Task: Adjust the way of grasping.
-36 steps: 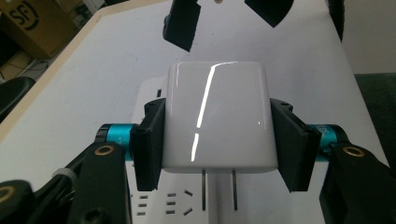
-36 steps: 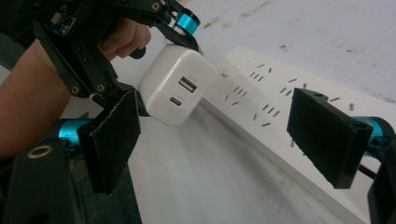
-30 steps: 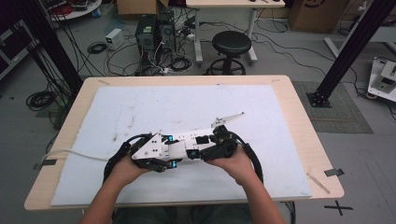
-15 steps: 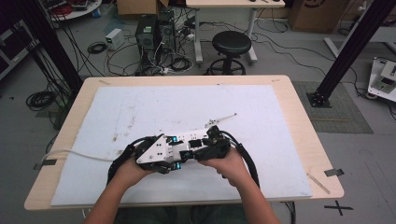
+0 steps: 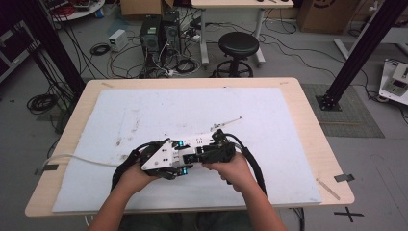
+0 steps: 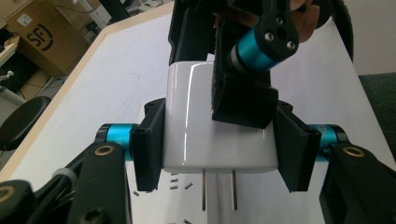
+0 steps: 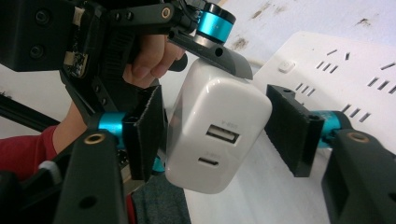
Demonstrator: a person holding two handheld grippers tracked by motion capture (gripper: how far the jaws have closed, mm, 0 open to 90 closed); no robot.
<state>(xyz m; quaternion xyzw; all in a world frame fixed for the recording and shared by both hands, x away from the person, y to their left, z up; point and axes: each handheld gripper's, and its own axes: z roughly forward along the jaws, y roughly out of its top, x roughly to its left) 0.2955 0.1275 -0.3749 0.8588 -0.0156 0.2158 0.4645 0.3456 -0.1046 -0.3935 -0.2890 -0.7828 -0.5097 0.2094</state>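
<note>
Only the two gripper views revealed what the hands were busy with: a white charger with two metal prongs, seen from above as no more than a pale shape lost between the tools. In the left gripper view the left gripper clasped the charger's sides with both black jaws pressed flat against it, prongs pointing toward the camera. The right gripper view showed its other face with two ports, and the right gripper set around it, one jaw touching and the other standing just apart, so its grip could not be told. A white power strip lay behind, cut off by the frame. From the high view both hands met near the front middle of the table, knuckles close, forearms converging.
</note>
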